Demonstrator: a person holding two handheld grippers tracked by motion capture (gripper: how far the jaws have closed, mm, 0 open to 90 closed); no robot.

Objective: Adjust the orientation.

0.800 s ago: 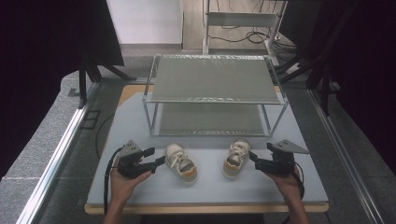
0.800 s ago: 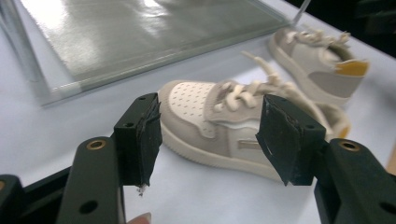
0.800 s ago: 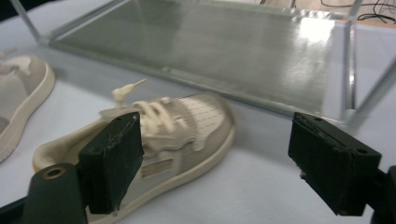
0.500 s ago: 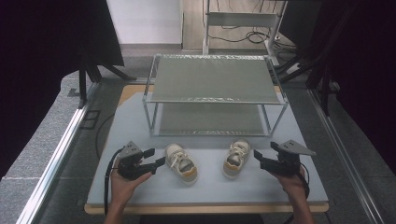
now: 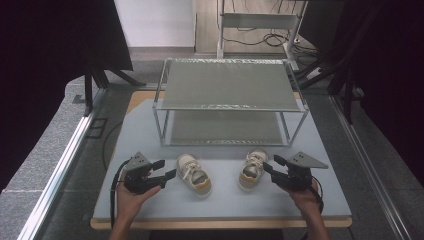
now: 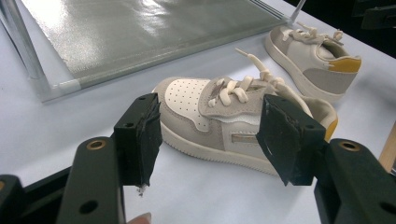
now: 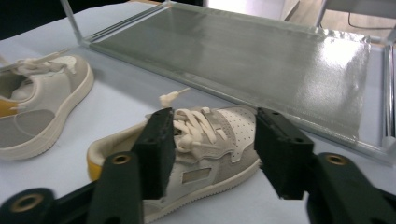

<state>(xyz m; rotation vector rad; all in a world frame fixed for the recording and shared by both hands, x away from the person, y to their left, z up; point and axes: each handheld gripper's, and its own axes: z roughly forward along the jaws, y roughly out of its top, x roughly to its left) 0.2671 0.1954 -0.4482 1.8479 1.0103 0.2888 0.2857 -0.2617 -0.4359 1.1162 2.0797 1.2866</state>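
One table (image 5: pixel 150 200), pale blue-grey top. One metal rack (image 5: pixel 230 100) on the far half of it, two grey shelves, upper and lower. Two small shoes on the near half, just in front of the rack, well apart from each other: beige and white, pale laces, yellow heel patch. Left shoe (image 5: pixel 194 174) upright on its sole, long axis near-to-far and slightly skewed, toe toward the rack, heel toward the table's near edge. Right shoe (image 5: pixel 251 169) same, upright, toe toward the rack, heel near. Two grippers, one per hand, both low over the table. Left gripper (image 5: pixel 167 170) just left of the left shoe, aimed at its side, jaws spread wide, nothing between the pads, clear of the shoe; in the left gripper view the shoe (image 6: pixel 243 116) lies broadside beyond the jaw tips. Right gripper (image 5: pixel 272 167) just right of the right shoe, jaws apart, nothing gripped; contact with the shoe too close to tell from above, and in the right gripper view the shoe (image 7: pixel 205 135) sits past the open jaws, not pinched.
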